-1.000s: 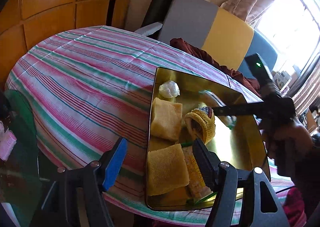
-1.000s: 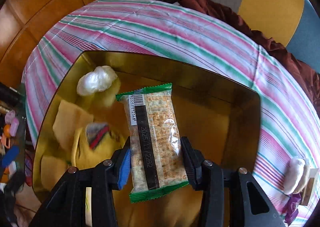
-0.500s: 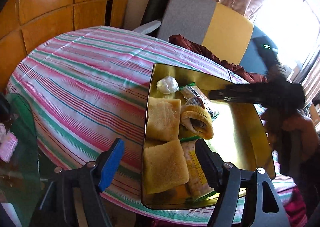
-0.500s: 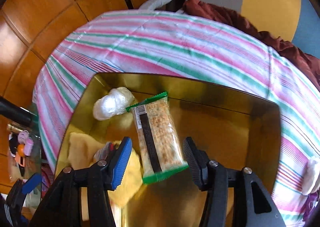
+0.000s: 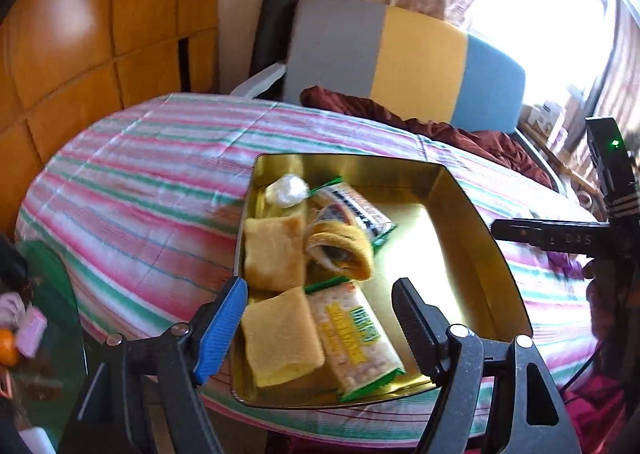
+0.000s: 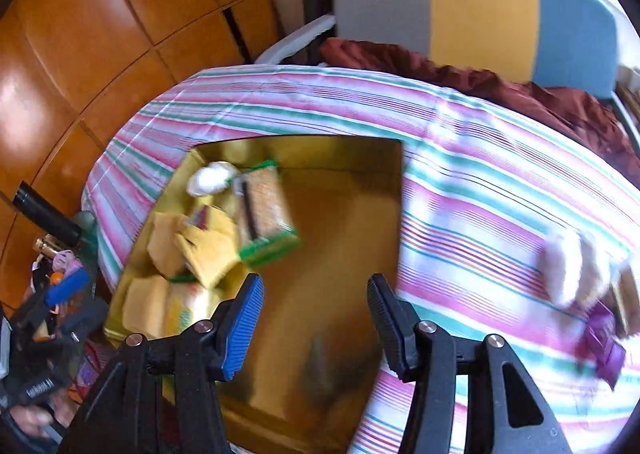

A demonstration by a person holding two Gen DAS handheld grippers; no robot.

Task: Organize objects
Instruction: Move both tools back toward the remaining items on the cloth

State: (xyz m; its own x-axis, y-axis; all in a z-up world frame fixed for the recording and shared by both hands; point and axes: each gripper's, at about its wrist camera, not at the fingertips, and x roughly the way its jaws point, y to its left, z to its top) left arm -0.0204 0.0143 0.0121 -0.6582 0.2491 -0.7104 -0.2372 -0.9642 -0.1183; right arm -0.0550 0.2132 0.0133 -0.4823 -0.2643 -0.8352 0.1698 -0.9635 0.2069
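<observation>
We note the cracker packet lying free in the gold tray, toward its far left part, one end leaning on the yellow sponge roll and just beside the small white bundle. A second cracker packet lies flat at the near end between two folded yellow cloths. The right half of the tray floor is bare. Our right gripper hangs above that bare floor with its jaws apart and nothing between them; the packet is out of its reach line, so we judge the drop done. Our left gripper hovers over the near cloth and packet, its jaws having just been opening, spread wide, nothing pinched. Off the tray, on the striped tablecloth to the right, sit a fluffy white item and a purple wrapper, blurred; we take these as the likely next pieces. To do this step well, we would clear the right gripper above the tray wall before swinging, approach the white item from above with the fingers astride it, and set it on the bare gold floor, not on the pile. The leaning packet may slide if bumped.
</observation>
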